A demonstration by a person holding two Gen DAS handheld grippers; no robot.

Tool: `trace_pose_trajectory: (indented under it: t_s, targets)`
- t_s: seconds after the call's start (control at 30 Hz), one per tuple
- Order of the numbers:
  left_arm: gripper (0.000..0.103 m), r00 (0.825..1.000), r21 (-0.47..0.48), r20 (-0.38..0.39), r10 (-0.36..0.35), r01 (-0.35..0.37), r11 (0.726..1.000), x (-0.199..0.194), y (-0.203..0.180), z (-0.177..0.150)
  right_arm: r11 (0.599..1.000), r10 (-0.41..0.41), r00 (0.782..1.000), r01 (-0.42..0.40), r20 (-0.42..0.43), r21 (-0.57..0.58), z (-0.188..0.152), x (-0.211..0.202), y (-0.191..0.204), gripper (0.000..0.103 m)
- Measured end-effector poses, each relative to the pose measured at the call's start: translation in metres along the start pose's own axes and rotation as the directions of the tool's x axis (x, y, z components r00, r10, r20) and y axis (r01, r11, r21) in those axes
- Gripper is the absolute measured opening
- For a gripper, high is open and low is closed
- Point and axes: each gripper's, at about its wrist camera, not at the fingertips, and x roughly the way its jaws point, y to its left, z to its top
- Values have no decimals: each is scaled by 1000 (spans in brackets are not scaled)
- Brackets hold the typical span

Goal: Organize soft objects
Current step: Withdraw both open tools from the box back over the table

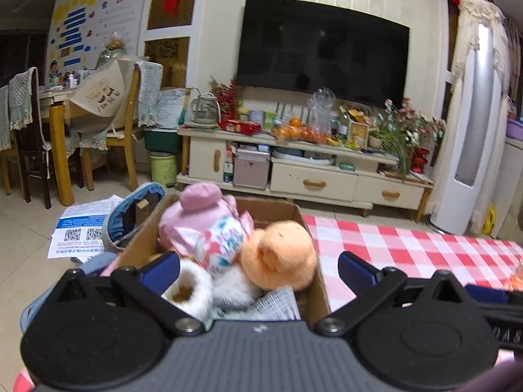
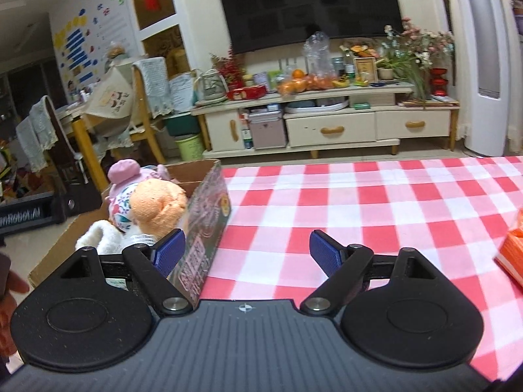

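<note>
A cardboard box (image 1: 281, 207) stands at the left end of the red-checked table (image 1: 408, 245). Inside lie an orange plush bear (image 1: 281, 254), a pink doll in a floral dress (image 1: 209, 225), white fluffy plush pieces (image 1: 193, 289) and a grey cloth (image 1: 274, 303). My left gripper (image 1: 258, 269) is open and empty, held just over the near end of the box. In the right wrist view the box (image 2: 209, 209) is at left with the bear (image 2: 157, 204) and doll (image 2: 122, 176) inside. My right gripper (image 2: 246, 250) is open and empty above the tablecloth (image 2: 359, 202), beside the box.
An orange soft item (image 2: 513, 254) lies at the table's right edge. Beyond the table stand a TV cabinet (image 1: 313, 176) crowded with fruit and flowers, a wall TV (image 1: 320, 55), a tower air conditioner (image 1: 477, 124), and dining chairs (image 1: 124, 121). Papers (image 1: 85, 228) lie on the floor.
</note>
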Motion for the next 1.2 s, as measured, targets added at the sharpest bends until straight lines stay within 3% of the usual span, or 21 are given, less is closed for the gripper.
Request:
trace_pose_trajectory:
  t_s: [0.53, 1.2]
  targets:
    - [102, 998, 71, -52, -23, 26, 997, -39, -22, -37, 998, -21, 1000, 21, 4, -58, -24, -33, 1, 103]
    - [102, 999, 99, -41, 6, -2, 995, -63, -20, -59, 995, -36, 999, 36, -2, -97, -49, -50, 13, 103]
